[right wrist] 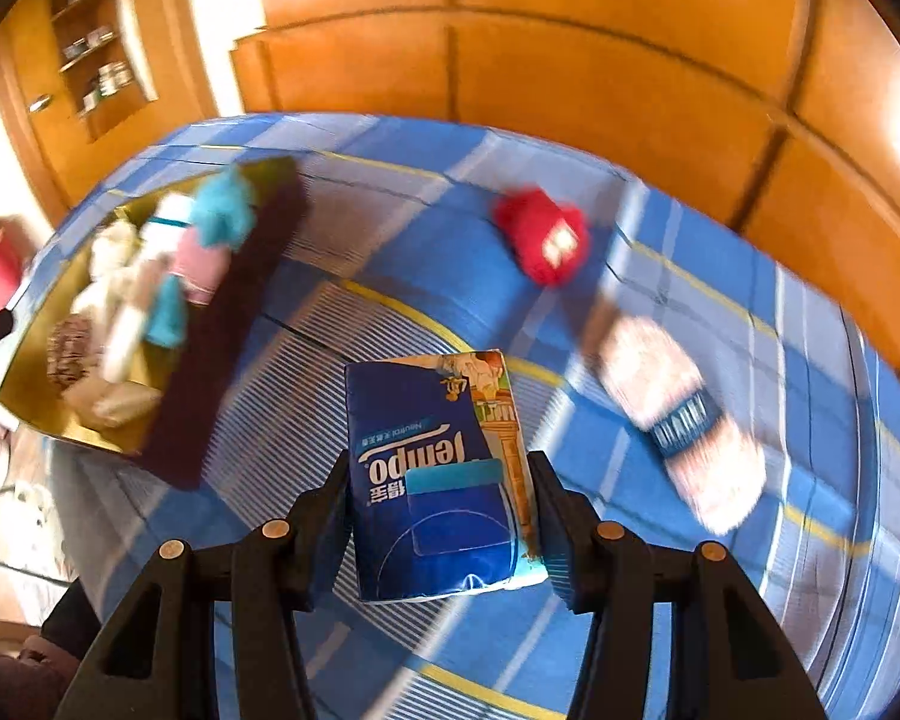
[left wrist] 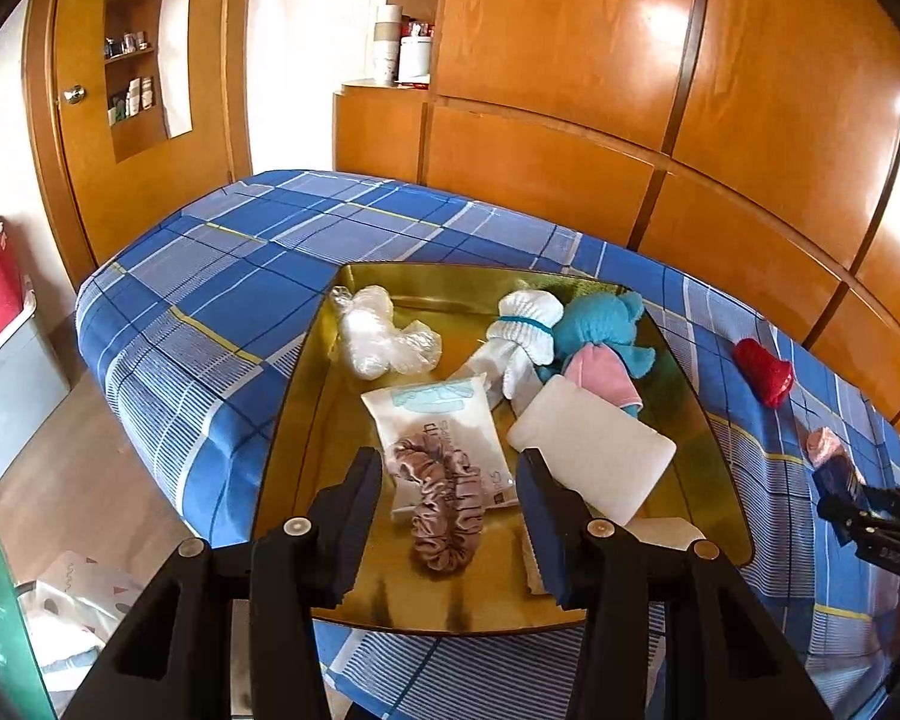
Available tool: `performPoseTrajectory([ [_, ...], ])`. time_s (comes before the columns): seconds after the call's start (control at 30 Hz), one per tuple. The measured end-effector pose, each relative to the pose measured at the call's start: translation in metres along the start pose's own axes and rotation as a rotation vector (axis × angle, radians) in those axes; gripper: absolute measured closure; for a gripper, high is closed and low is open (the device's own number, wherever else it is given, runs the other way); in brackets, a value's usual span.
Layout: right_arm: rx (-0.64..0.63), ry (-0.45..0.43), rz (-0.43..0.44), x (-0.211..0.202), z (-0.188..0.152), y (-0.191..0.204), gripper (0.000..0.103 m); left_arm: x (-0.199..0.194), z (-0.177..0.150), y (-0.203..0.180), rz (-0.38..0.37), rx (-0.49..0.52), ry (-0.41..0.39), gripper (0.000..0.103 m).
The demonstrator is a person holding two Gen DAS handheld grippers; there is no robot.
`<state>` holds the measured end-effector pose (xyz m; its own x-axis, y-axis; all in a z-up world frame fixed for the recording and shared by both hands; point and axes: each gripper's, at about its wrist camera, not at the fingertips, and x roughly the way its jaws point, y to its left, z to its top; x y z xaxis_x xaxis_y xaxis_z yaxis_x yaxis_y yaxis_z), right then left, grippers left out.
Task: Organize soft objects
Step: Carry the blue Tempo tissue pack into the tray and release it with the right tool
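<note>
Right hand-held gripper clamped on tissue pack, lifted off bed toward tray; left hand-held gripper apart over scrunchie, empty.

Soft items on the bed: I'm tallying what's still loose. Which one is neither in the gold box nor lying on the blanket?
The blue Tempo tissue pack, gripped in the right gripper. The red plush and pink yarn skein lie on the blanket.

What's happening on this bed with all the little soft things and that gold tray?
Someone is sorting soft items into a gold tray on the plaid bed. The right hand-held gripper is clamped on a blue Tempo tissue pack, held above the bedspread. The left hand-held gripper hangs empty over the tray, above a pink scrunchie. A red item and a pink bundle lie outside on the bed.
</note>
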<state>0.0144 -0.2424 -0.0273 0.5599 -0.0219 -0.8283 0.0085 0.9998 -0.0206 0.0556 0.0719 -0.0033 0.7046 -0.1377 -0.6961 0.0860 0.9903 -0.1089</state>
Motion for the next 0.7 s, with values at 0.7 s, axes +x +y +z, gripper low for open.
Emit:
performPoseTrajectory([
  [0.7,-0.286,0.006,0.256,0.034,0.093,0.198,0.048,-0.011,0.003,0.068,0.102,-0.138,-0.034,0.056],
])
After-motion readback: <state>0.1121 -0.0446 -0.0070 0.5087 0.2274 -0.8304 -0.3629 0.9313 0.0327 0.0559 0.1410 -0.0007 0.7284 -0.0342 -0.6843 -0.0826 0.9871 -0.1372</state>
